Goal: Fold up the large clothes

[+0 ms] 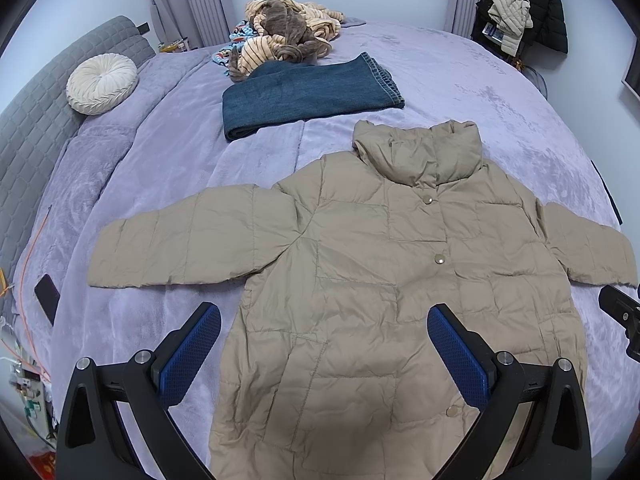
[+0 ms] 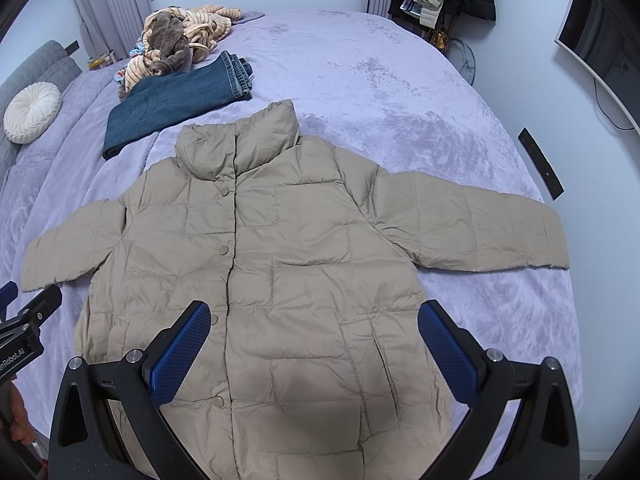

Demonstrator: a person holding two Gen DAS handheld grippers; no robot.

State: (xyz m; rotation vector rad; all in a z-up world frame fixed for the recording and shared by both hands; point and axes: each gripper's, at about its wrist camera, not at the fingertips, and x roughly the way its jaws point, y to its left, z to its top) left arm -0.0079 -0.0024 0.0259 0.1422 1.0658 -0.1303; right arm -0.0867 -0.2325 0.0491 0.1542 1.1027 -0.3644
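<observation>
A bed (image 1: 460,80) covered by a lilac plush blanket is seen, with a grey headboard (image 1: 36,120) and a round white cushion (image 1: 102,83) at its left. A beige puffer jacket (image 1: 380,280) is laid flat on the near part, front up, sleeves spread to both sides, collar towards the far end. Folded jeans (image 1: 308,94) are placed just beyond it, near a striped heap (image 1: 288,32). The left tongs (image 1: 324,354) and right tongs (image 2: 314,350) are held wide open above the jacket's lower half, nothing gripped.
</observation>
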